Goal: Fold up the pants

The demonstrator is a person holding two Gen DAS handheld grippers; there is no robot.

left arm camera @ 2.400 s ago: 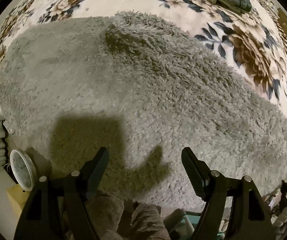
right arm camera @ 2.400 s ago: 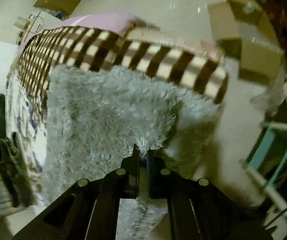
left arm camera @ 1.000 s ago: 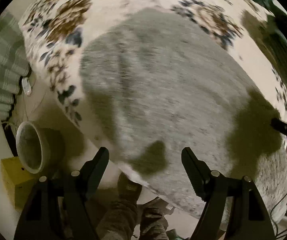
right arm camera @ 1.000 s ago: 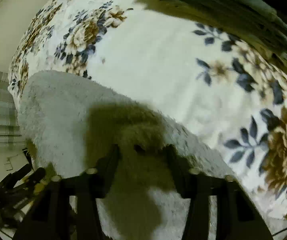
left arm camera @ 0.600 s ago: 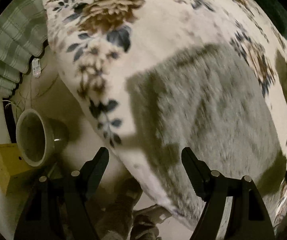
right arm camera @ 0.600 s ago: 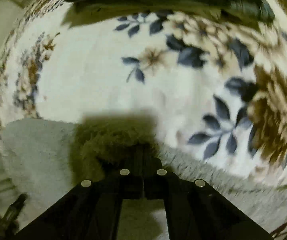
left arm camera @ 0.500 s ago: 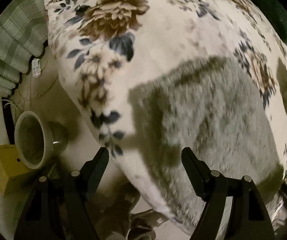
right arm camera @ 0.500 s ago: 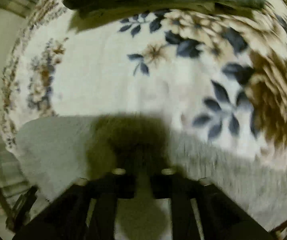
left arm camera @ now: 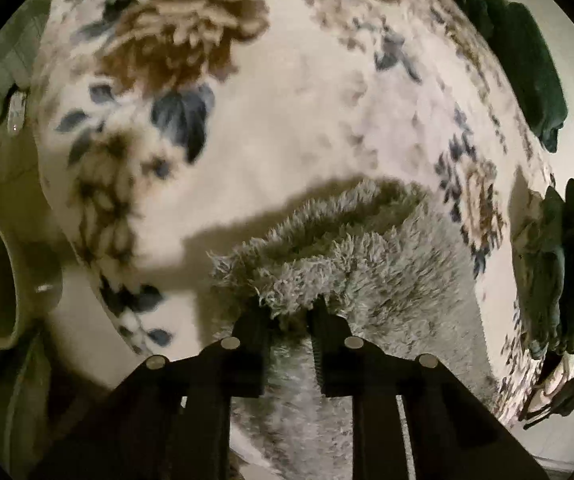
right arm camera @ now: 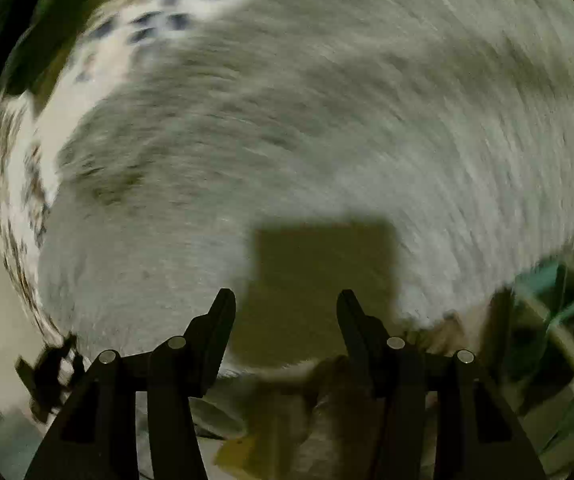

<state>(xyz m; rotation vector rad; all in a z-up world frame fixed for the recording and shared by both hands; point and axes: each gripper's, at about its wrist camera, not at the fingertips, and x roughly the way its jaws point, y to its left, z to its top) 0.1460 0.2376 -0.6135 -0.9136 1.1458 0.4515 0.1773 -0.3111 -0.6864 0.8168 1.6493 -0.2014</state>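
Left claw [left arm camera: 287, 308] is now clenching fluffy grey pants [left arm camera: 351, 264] over the floral bed [left arm camera: 287, 100]; right claw [right arm camera: 285, 304] is gaping, released, its view blurring.

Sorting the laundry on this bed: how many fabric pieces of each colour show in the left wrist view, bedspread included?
Grey fluffy pants: 1, pinched by the left gripper
Dark green garments: 2, one at the far edge, one at the right edge
Floral bedspread: 1
Total: 4
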